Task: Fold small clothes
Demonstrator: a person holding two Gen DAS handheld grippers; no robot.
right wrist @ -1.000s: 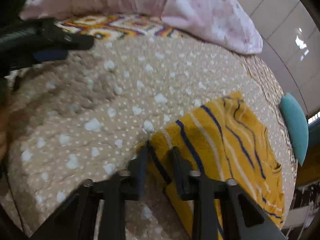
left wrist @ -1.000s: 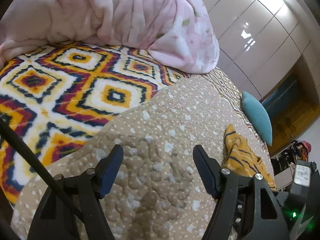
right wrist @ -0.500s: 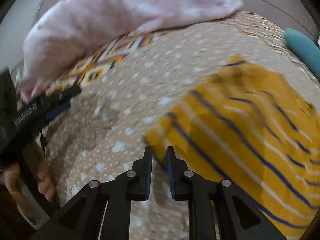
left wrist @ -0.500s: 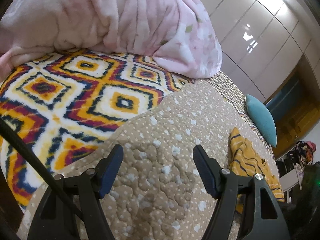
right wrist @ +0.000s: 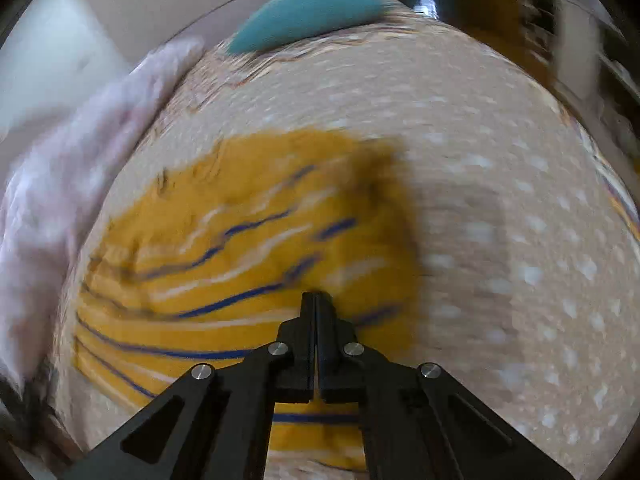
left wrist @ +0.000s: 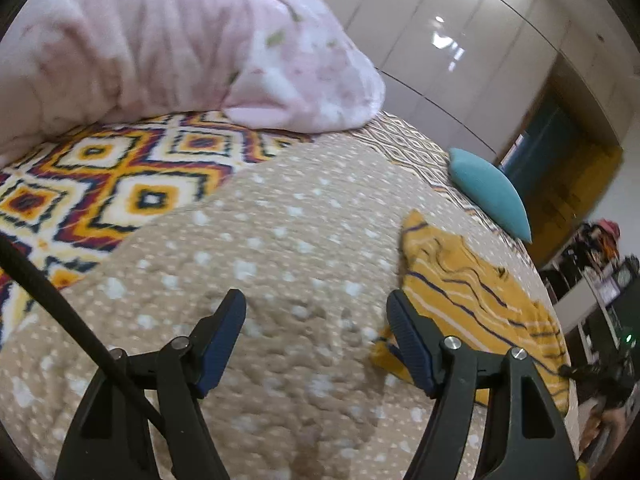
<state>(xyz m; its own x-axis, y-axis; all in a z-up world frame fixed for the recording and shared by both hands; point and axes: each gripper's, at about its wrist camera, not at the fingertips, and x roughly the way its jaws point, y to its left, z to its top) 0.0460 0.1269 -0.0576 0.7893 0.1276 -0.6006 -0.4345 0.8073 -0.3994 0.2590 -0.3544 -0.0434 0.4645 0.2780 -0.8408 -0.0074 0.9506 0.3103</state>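
A small yellow garment (left wrist: 476, 300) with blue and white stripes lies on the beige dotted quilt (left wrist: 288, 248). In the left wrist view it sits to the right, its near corner just behind my right finger. My left gripper (left wrist: 316, 336) is open and empty over bare quilt. In the blurred right wrist view the garment (right wrist: 224, 252) fills the middle. My right gripper (right wrist: 315, 300) has its jaws pressed together over the cloth; whether cloth is pinched between them cannot be told.
A pink fluffy blanket (left wrist: 180, 48) is heaped at the back left on a patterned diamond bedspread (left wrist: 100, 184). A teal pillow (left wrist: 492, 192) lies at the far edge, also in the right wrist view (right wrist: 312, 12). Glossy wardrobe doors (left wrist: 452, 40) stand behind.
My right gripper closed fully and swung round fast over the garment, now facing the teal pillow. My left gripper stayed open and turned right, bringing the garment closer.
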